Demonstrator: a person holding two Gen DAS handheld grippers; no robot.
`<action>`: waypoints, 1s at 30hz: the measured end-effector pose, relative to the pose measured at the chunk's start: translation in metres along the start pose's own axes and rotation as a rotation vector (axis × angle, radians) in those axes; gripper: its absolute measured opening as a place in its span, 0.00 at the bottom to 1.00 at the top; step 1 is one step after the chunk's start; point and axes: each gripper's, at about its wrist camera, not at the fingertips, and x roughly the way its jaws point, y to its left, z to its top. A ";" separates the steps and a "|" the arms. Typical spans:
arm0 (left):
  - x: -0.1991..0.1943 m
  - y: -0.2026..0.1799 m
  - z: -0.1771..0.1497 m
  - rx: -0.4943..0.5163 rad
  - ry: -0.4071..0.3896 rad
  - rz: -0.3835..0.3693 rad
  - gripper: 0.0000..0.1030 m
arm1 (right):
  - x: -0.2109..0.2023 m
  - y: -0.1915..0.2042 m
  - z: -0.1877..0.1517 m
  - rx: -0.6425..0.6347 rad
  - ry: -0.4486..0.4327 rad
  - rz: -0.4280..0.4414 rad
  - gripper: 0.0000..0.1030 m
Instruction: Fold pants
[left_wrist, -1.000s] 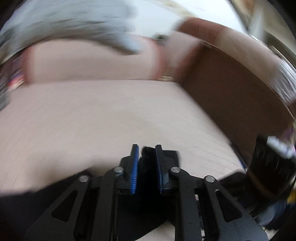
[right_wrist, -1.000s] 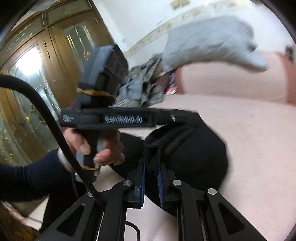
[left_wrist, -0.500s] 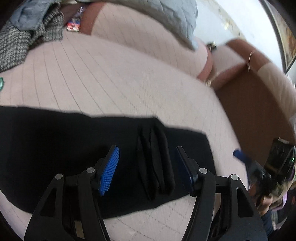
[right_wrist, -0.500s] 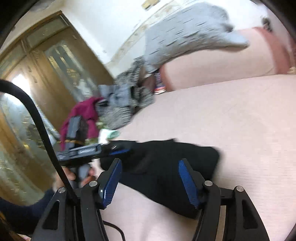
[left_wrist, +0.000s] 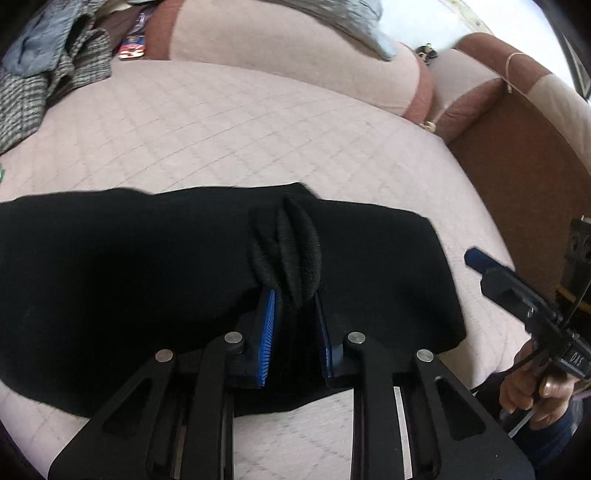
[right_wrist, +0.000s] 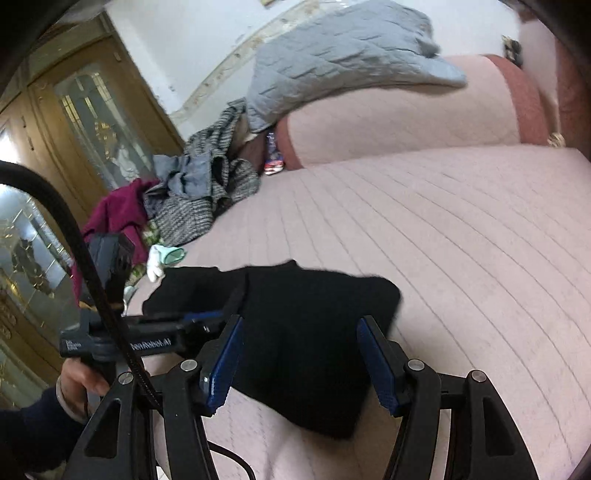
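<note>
Leftmost, a bunched ridge of the black pants (left_wrist: 155, 280) is pinched between the nearly closed pads of the left gripper (left_wrist: 293, 310). The pants are spread flat on the quilted pink mattress (left_wrist: 207, 133). Rightward, the right gripper (right_wrist: 300, 363) is held spread over their end.

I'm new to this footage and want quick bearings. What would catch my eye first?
The black pants lie flat across the pink quilted bed, dark against it. The left gripper has closed on a bunched ridge of the cloth, while the right gripper stands open over the pants' end. A heap of clothes sits at the bed's far left corner in the right wrist view.
</note>
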 end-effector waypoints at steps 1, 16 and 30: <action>-0.001 0.001 -0.001 0.020 -0.007 0.014 0.20 | 0.005 0.002 0.002 -0.014 0.003 -0.003 0.60; -0.015 0.000 -0.003 0.041 -0.046 0.006 0.20 | 0.035 0.014 -0.002 -0.092 0.091 -0.082 0.57; -0.036 0.013 -0.016 -0.013 -0.121 0.141 0.51 | 0.065 0.046 -0.032 -0.136 0.137 -0.105 0.58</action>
